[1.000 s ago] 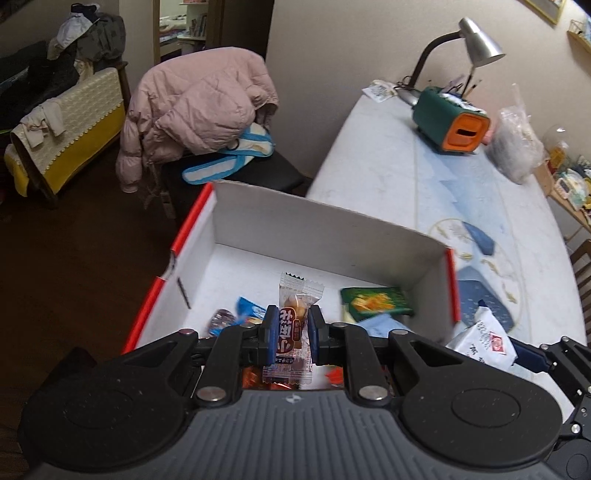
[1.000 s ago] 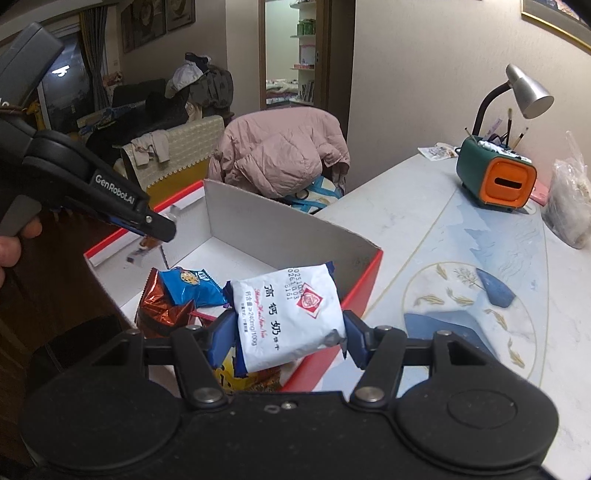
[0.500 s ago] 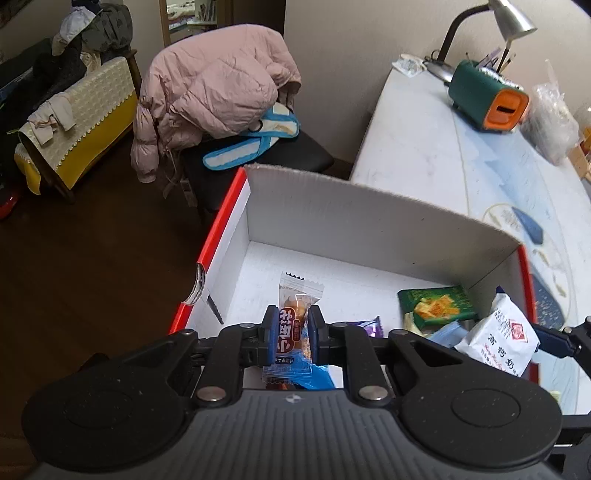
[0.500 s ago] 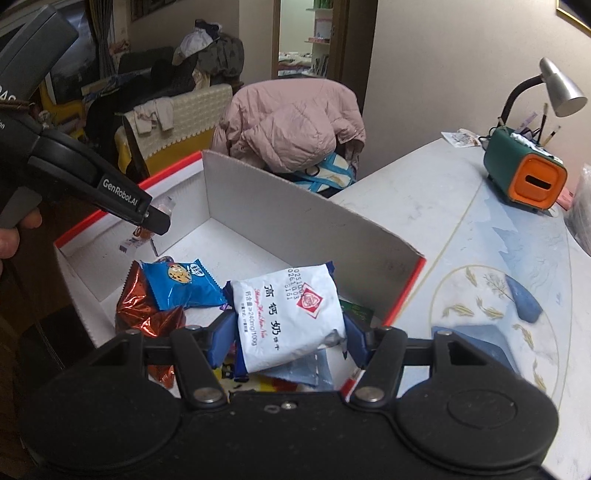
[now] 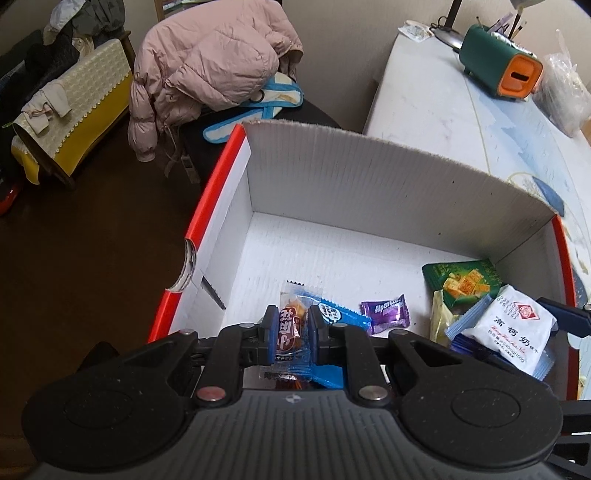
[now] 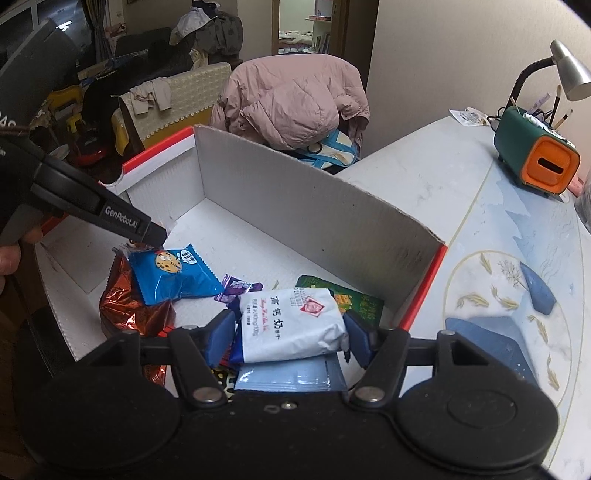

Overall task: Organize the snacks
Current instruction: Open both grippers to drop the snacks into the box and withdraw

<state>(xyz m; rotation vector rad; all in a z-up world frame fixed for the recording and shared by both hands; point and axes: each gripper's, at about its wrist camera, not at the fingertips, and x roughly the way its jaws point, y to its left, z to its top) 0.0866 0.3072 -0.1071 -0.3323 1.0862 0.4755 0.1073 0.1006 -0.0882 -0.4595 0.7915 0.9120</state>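
Snacks [image 6: 173, 273] crowd box [image 5: 369, 173]; jacket [image 5: 210, 62] heaped beyond.

A dark wood floor [image 5: 85, 236] fills the left of the room. A beige wall [image 6: 436, 55] rises at the far side behind the white marbled counter [image 6: 424, 177], which carries a blue painted pattern on the right. A silver desk lamp [image 6: 569, 74] stands at the counter's far right, near a green and orange holder [image 6: 535, 162]. A pink padded jacket [image 5: 210, 62] is draped over a dark chair [image 5: 317, 114] beside the counter's far-left end. Further left sits a yellow seat [image 5: 74, 110] under a cream cover, piled with clothes. An open doorway [image 6: 314, 29] shows a lit room beyond.
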